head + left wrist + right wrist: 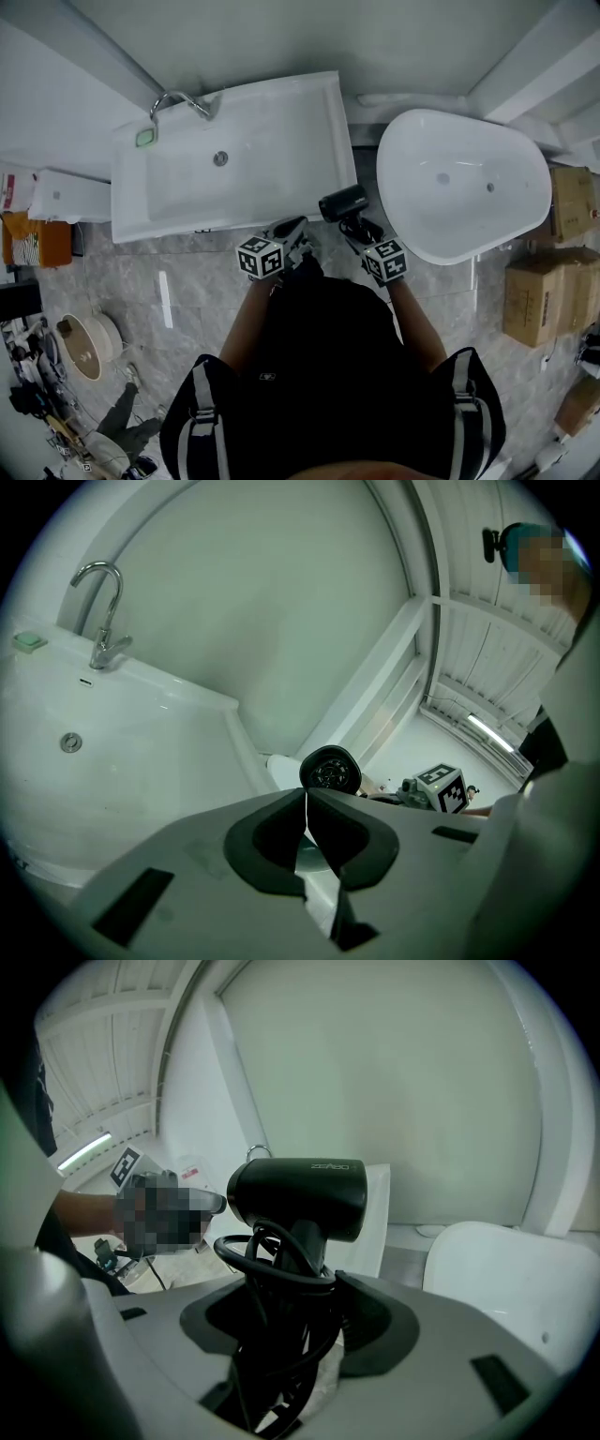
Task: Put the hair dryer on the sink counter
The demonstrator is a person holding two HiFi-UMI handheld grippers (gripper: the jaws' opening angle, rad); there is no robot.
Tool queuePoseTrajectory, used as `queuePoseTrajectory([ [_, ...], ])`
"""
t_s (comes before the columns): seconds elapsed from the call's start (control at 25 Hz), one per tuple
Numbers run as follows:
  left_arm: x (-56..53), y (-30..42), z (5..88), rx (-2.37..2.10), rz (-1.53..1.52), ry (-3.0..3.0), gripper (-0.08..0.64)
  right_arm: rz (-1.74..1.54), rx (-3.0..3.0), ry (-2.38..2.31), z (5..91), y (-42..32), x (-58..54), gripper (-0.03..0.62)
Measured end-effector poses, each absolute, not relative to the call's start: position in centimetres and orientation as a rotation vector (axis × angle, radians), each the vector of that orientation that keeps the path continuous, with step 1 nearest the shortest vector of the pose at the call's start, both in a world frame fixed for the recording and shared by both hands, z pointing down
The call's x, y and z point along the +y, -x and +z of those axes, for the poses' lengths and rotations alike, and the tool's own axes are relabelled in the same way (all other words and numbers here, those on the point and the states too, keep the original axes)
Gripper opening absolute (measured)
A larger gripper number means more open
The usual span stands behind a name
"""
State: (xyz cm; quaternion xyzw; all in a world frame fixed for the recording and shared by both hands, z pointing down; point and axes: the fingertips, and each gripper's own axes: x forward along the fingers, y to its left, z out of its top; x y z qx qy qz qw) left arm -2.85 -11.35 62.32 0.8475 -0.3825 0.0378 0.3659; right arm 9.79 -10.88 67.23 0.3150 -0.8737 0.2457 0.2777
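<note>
A black hair dryer [343,202] with its cord wound round the handle is held upright in the air, with my right gripper [356,225] shut on the handle. In the right gripper view the barrel of the hair dryer [300,1194] lies crosswise above the right gripper [302,1290]. The white sink counter [319,112] lies just ahead and to the left, with the dryer off its right front corner. My left gripper [291,230] is shut and empty near the counter's front edge. In the left gripper view its jaws meet at the left gripper [306,810], and the hair dryer [330,769] shows beyond.
A chrome faucet [183,101] and a green soap block [145,137] stand at the counter's back left. A white oval bathtub [459,183] sits to the right. Cardboard boxes [544,300] are stacked at the far right. A round device [86,345] lies on the tiled floor.
</note>
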Motion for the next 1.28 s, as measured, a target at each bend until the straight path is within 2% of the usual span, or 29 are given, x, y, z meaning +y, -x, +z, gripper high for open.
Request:
queuePoseTrajectory([
  [1.28,-19.1,12.6,63.9,-0.871,0.089,-2.21,0.017,0.706,-2.258,-0.964,68.8,0.0,-18.3,0.302],
])
